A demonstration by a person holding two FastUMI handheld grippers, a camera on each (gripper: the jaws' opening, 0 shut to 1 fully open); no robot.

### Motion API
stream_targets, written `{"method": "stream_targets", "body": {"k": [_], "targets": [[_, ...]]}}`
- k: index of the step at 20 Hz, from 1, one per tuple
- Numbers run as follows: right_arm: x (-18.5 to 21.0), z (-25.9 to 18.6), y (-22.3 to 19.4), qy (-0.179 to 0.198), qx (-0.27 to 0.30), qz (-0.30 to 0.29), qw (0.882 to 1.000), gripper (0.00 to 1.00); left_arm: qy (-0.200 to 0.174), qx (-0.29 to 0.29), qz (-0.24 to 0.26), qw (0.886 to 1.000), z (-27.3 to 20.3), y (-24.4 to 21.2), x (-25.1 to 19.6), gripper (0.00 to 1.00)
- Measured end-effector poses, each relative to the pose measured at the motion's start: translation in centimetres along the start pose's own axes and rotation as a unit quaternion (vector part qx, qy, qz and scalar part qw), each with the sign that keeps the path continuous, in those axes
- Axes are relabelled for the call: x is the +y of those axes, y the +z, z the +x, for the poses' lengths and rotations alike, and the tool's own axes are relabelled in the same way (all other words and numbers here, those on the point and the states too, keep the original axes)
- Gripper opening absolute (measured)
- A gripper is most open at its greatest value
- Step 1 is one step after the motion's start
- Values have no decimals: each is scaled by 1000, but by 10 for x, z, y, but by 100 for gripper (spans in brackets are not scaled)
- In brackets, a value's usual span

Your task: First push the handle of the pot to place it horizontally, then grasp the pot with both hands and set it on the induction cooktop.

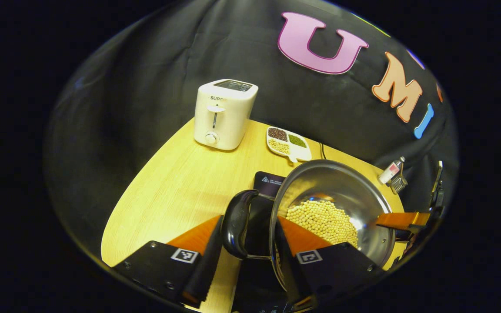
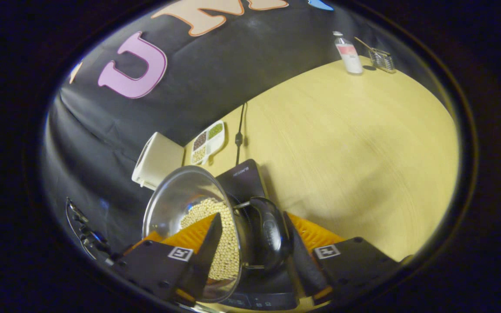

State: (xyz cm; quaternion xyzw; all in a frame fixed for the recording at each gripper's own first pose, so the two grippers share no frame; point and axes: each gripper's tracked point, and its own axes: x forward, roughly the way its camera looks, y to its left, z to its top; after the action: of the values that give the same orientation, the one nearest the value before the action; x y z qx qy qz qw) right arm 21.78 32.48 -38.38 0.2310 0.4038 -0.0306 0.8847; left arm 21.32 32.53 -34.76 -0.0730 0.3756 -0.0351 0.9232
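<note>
A steel pot [image 1: 342, 187] holding pale round beans [image 1: 324, 219] sits over the black induction cooktop [image 1: 268, 179]; whether it rests on it I cannot tell. My left gripper [image 1: 250, 219] is shut across the pot's rim and its black side handle [image 1: 236, 226], one finger outside and one inside the pot. In the right gripper view the same pot [image 2: 176, 198] is tilted. There my right gripper [image 2: 252, 215] is shut the same way on the opposite black handle [image 2: 270, 234], above the cooktop [image 2: 244, 178]. A finger of the right gripper [image 1: 402, 219] reaches in at the pot's far rim.
A white toaster [image 1: 224, 113] stands at the back of the wooden table [image 1: 168, 187], beside a divided dish of beans [image 1: 288, 142]. A small bottle [image 2: 348, 54] and a wire utensil [image 2: 381, 58] stand at a far corner. A black cable [image 2: 238, 134] runs from the cooktop.
</note>
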Motion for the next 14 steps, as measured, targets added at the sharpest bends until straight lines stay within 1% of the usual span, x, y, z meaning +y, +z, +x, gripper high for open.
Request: {"method": "stream_targets", "body": {"k": [1,2,3,4,6,8,9,10,12,13,14], "targets": [[-2,-2,4,-1,-5,-4,1000,92,11,-2,-5,1000,-2,-2,6,81],[-6,-7,7,-3,-11,-9,1000,93,11,-6,-13,1000,-7,0,6,88],[-10,-10,12,-4,-18,-15,1000,100,13,-13,-21,1000,-8,1,7,100],[-14,-18,16,-6,-27,-21,999,100,17,-17,-27,999,-13,2,6,100],[-17,-33,27,-2,-48,-29,998,100,21,-47,-29,998,-23,16,2,99],[-17,-50,39,8,-71,-31,997,100,29,-87,-13,996,-37,36,-1,97],[-17,-58,46,12,-83,-31,996,92,36,-105,1,994,-43,46,-5,97],[-18,-69,53,16,-96,-31,995,92,48,-121,17,991,-53,55,-7,97],[-20,-90,66,21,-120,-33,992,92,73,-157,45,984,-75,74,-14,97],[-22,-99,73,23,-129,-38,991,100,80,-175,54,980,-88,82,-22,97],[-27,-111,79,22,-139,-47,989,92,84,-192,58,976,-102,89,-33,96]]}}
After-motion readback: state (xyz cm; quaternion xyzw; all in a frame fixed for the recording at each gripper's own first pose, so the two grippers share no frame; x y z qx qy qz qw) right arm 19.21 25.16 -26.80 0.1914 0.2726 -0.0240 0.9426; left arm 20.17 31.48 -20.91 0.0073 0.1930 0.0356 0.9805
